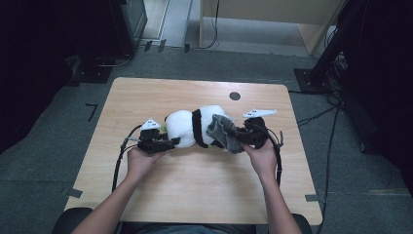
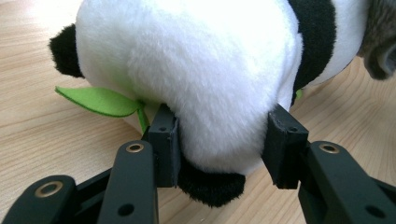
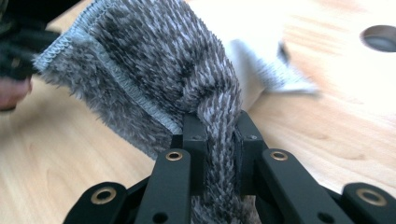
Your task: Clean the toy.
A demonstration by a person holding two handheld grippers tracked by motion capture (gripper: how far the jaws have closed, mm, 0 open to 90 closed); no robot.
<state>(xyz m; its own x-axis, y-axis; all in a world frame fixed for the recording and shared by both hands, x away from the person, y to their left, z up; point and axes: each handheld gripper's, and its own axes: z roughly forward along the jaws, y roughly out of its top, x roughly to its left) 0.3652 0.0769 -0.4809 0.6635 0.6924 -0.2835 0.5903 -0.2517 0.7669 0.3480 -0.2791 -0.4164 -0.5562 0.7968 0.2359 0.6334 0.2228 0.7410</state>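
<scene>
Wood-grain tabletop point(image 1: 195, 180) lies under your hands, with grey carpet all round it. Your right gripper point(image 1: 242, 135) is clamped tight on a bunched fold of the grey fuzzy cloth point(image 3: 154, 65); the jaws pinch it near a stitched hem, and the free part fans out towards the toy. Your left gripper point(image 1: 171, 143) has its pads point(image 2: 164, 140) pressed into the white plush of the panda toy point(image 2: 196, 70), squeezing one end of it just above a black paw, with a green felt leaf point(image 2: 95, 100) poking out beside the jaw.

The panda lies on its side at the table's middle, between both tools, and the cloth drapes against its right end. To do this step well, keep the left grip firm so the toy cannot roll, and draw the cloth across the fur with the hem leading, not the wad.

You have bare wood ahead and towards yourself. Mind the round hole point(image 1: 234, 96) just beyond the toy, and the right edge near your cable.
</scene>
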